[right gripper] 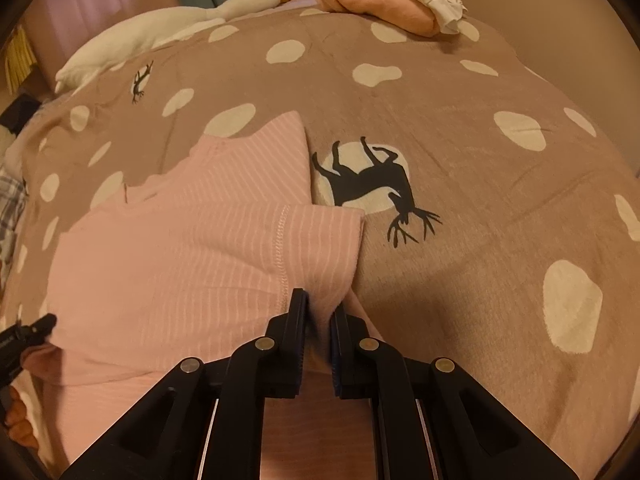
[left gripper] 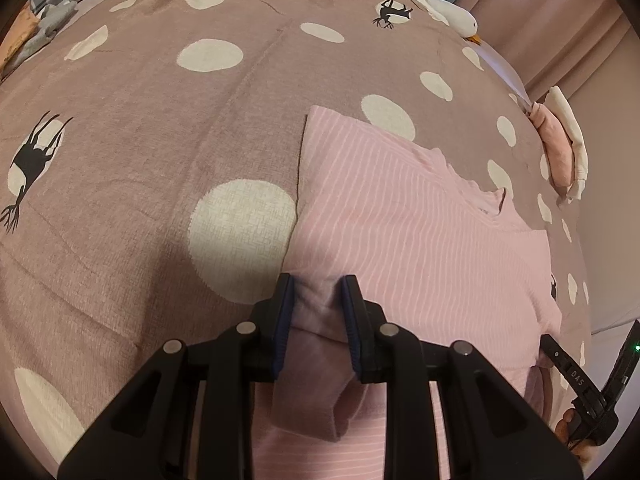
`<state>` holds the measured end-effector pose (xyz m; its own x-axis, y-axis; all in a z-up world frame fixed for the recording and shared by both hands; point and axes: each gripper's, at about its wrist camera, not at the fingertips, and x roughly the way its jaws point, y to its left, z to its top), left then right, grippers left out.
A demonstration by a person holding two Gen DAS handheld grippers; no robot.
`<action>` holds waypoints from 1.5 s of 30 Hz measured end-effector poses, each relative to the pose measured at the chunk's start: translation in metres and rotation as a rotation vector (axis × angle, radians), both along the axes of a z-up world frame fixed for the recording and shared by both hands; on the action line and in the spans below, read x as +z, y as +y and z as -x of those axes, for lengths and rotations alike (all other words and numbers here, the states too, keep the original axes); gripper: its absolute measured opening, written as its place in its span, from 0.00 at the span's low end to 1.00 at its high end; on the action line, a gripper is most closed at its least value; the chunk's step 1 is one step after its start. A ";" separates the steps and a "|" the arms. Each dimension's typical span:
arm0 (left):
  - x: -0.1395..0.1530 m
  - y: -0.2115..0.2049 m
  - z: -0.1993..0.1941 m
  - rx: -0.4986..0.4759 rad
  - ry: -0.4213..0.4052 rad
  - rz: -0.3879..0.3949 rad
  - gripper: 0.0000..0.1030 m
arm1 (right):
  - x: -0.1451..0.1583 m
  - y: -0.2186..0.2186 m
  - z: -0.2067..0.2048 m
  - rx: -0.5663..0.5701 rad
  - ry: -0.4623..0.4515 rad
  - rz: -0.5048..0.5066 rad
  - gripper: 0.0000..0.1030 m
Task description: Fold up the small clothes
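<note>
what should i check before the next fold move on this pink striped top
1. Left gripper pinching the pink striped top: ok, fabric bunched between its fingers.
2. Right gripper pinching the top's edge: ok.
3. Far part of the top lying flat on the dotted bedspread: ok.
4. Landing area free of the folded clothes pile and goose plush: ok.
5. Both grips holding matching corners: cannot tell.

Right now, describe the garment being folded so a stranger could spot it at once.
Start from the mauve bedspread with white spots and black deer. Near its front edge lies the pink striped top, pinched at both near corners. Fine white stripes set it apart from the plain pink and cream folded clothes stacked at the far end.
</note>
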<state>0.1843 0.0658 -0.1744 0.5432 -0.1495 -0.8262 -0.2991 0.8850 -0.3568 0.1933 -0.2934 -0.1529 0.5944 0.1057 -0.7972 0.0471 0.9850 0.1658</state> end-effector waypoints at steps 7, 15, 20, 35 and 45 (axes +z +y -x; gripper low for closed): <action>-0.001 0.002 0.001 -0.008 -0.006 0.014 0.24 | -0.001 0.001 -0.001 -0.023 0.012 0.014 0.08; -0.002 0.004 0.003 -0.002 -0.016 0.041 0.24 | -0.003 0.001 -0.001 -0.023 0.010 0.014 0.08; -0.002 0.001 0.003 -0.008 -0.021 0.009 0.24 | -0.003 -0.001 -0.001 -0.024 0.008 0.000 0.08; -0.003 -0.003 0.002 -0.004 -0.025 -0.018 0.25 | -0.005 -0.001 0.001 -0.023 -0.006 -0.013 0.08; -0.003 -0.007 0.002 0.000 -0.032 -0.057 0.25 | -0.005 -0.002 0.002 -0.017 -0.013 -0.024 0.08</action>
<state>0.1825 0.0585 -0.1771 0.5692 -0.1026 -0.8158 -0.2883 0.9043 -0.3149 0.1916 -0.2957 -0.1578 0.6065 0.1147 -0.7868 0.0617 0.9798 0.1904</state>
